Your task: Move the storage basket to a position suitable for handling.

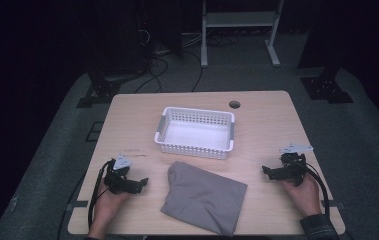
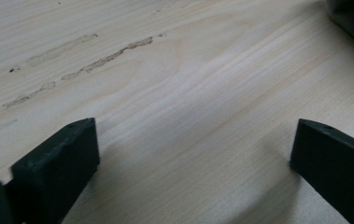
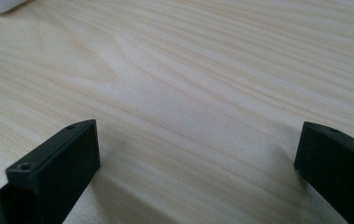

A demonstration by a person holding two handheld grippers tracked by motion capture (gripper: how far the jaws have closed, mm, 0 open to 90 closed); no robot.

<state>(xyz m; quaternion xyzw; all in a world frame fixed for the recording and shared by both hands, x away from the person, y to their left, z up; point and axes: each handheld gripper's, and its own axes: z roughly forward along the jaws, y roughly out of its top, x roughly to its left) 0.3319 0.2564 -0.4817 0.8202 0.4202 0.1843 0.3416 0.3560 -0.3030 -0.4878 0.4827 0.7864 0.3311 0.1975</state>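
Grey folded cloth (image 1: 204,197) lying flat and rumpled, left gripper (image 1: 138,184) and right gripper (image 1: 268,172) both wide apart, empty

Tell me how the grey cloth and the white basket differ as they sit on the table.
The grey cloth is soft, folded and lies flat; the white basket is rigid, with upright perforated walls and an empty inside. The cloth lies near the person's edge, between the two grippers; the basket stands farther back, toward the table's middle. The cloth is turned askew, the basket nearly square to the table. Both lie untouched.
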